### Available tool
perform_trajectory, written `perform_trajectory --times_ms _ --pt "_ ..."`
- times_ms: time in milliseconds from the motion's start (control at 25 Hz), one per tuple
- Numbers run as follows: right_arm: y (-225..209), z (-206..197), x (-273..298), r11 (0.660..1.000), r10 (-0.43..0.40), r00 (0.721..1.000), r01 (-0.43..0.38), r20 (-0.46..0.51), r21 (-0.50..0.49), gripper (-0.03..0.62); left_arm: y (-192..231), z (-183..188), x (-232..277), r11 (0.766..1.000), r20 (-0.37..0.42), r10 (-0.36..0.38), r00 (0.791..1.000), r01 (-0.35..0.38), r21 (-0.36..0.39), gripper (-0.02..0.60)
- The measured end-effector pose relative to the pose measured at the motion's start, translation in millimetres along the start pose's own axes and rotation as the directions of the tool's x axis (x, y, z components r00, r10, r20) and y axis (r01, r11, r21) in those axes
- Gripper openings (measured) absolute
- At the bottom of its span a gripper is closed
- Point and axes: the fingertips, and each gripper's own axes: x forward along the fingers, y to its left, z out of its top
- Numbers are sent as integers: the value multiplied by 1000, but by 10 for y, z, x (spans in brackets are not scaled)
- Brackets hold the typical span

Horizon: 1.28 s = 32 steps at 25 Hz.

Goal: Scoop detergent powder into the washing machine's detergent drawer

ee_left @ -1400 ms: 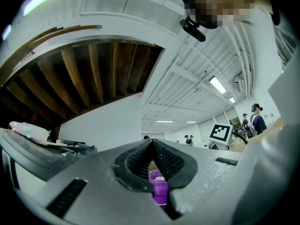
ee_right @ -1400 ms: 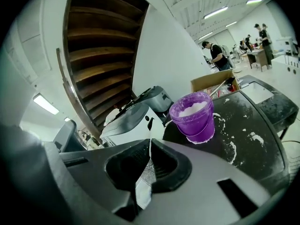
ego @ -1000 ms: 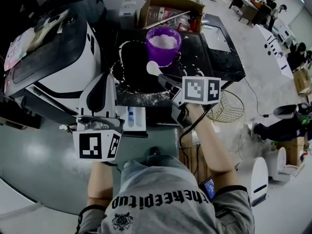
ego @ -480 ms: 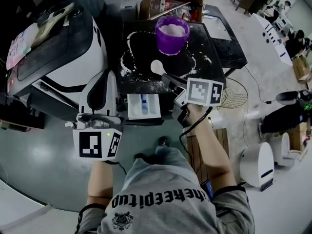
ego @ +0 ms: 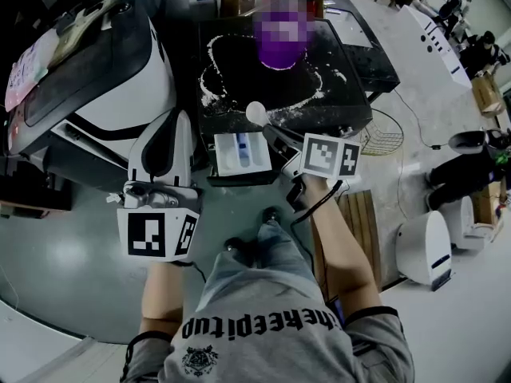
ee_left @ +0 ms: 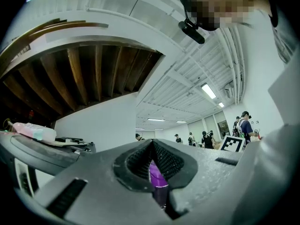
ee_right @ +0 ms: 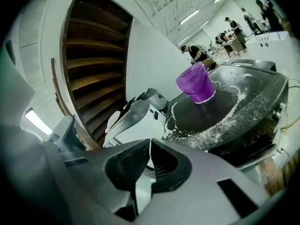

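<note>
Your right gripper [ego: 275,136] had its jaws clamped on the handle of the white plastic scoop [ego: 257,112]; the handle showed as a white strip in the slit between them. The scoop's bowl sat over the front edge of the black machine top [ego: 239,78], just behind the far right corner of the open white detergent drawer [ego: 227,158]. Couldn't tell whether the bowl carried powder. Your left gripper [ego: 176,126] had its jaws together on nothing, only a purple sliver visible through the slit, and it hung left of the drawer, clear of it. The translucent purple tub of powder [ee_right: 197,84] stood at the back of the top, inside a ring of spilled white powder [ego: 209,86] that ran down to the front edge.
</note>
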Motion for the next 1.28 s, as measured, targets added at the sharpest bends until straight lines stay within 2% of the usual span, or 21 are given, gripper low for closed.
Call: perform_trajectory --times_ms 360,800,1000,1280 --pt "-66 -454 1 999 -31 999 30 9 42 8 3 -82 -294 1000 -20 -24 1000 24 -13 3" --pt "-201 -1032 168 994 -85 996 87 -29 72 8 140 -176 -631 1000 -47 -6 999 5 -16 3" --pt "-272 -1234 283 990 -133 989 136 -68 40 8 241 -189 -746 1000 -52 11 999 -12 -18 3" --pt "-367 -1423 449 975 -218 968 212 -123 -61 8 407 -241 -877 999 -62 43 997 -44 -24 3"
